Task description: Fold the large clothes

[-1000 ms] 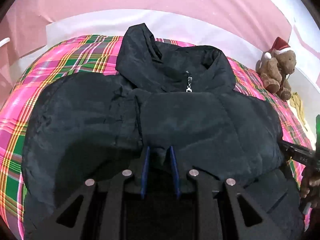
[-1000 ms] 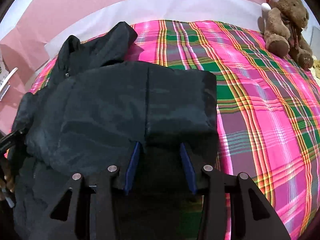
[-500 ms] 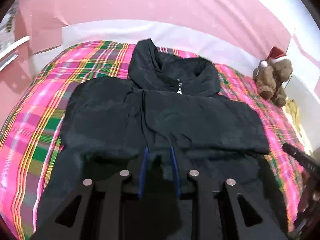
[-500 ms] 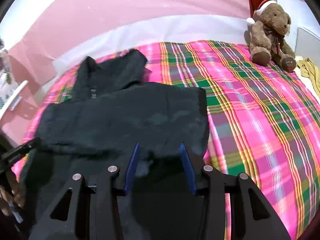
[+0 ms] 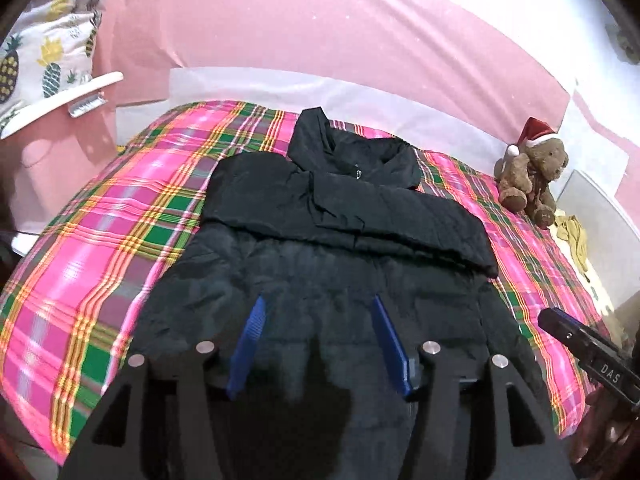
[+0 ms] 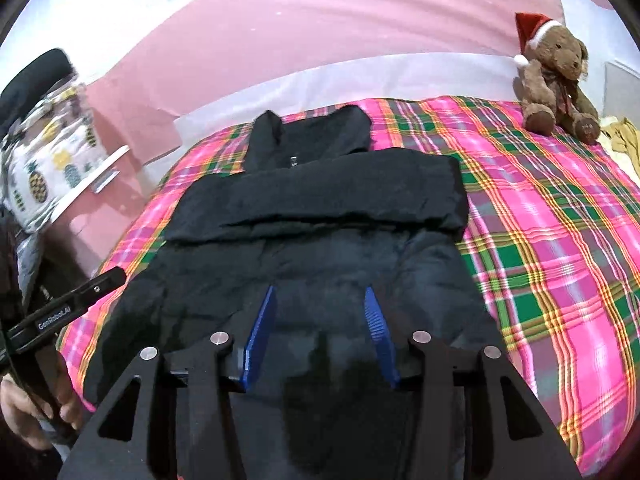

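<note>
A black hooded puffer jacket [image 5: 340, 240] lies flat on the plaid bed, hood at the far end, both sleeves folded across the chest in a band. It also shows in the right wrist view [image 6: 320, 232]. My left gripper [image 5: 318, 312] is open and empty, raised above the jacket's lower hem. My right gripper [image 6: 320, 304] is open and empty, also above the lower part of the jacket. The right gripper's body shows at the right edge of the left wrist view [image 5: 588, 352]; the left one at the left edge of the right wrist view [image 6: 68, 308].
The bed has a pink, green and yellow plaid cover [image 5: 120, 220] against a pink wall. A brown teddy bear with a Santa hat [image 6: 556, 76] sits at the far right corner. A pineapple-print cloth [image 5: 40, 52] and white shelf are at the left. Yellow fabric [image 5: 576, 236] lies by the bear.
Both grippers let go of the jacket, opened wide and pulled back and up from it. The folded sleeves now lie across the chest.
</note>
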`<state>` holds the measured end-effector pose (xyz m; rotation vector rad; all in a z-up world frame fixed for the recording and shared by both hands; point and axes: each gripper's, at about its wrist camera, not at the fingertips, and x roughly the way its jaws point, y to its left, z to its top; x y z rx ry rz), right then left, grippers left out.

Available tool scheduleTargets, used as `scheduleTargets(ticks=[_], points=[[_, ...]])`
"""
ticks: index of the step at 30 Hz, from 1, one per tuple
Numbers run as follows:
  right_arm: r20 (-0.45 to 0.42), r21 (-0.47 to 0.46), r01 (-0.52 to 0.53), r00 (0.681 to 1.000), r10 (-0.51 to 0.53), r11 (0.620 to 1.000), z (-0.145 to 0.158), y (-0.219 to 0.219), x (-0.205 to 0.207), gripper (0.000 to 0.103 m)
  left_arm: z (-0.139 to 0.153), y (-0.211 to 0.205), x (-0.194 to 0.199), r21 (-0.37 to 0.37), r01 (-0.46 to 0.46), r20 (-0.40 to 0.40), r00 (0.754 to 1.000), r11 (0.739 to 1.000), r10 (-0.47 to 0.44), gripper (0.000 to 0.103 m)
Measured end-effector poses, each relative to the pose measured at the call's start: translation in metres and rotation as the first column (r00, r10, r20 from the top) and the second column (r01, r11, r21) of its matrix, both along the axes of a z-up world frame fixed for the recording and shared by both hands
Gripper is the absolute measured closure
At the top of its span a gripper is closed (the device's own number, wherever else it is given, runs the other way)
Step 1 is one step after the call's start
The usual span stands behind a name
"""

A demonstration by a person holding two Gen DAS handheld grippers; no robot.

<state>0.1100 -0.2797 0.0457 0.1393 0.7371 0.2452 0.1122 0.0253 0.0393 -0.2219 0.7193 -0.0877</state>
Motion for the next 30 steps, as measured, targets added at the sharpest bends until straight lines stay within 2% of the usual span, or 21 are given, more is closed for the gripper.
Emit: scheduleTargets(ticks=[7,14,22,30], points=[[0.029,-0.023,-0.043,0.999,0.044,0.999,0.013,0.018,-0.021,0.055,0.01,0.003,-0.021,0.016,0.007,0.003,1.0,1.0,-0.007,0.045],[0.037,-0.036,-0.061,0.997,0.062,0.998,0.024,0.027,-0.021,0.055,0.019,0.004,-0.023,0.026,0.02,0.015,1.0,0.999,-0.021,0.045],[0.035,-0.049,-0.077,0.996,0.079,0.996,0.034,0.038,0.005,0.055,0.03,0.008,0.006,0.044,0.054,0.015,0.998,0.998,-0.055,0.045],[0.041,-0.072,-0.095,0.994,0.098,0.993,0.045,0.046,0.053,0.055,0.047,0.012,0.058,0.081,0.08,0.024,0.996,0.993,-0.082,0.045]])
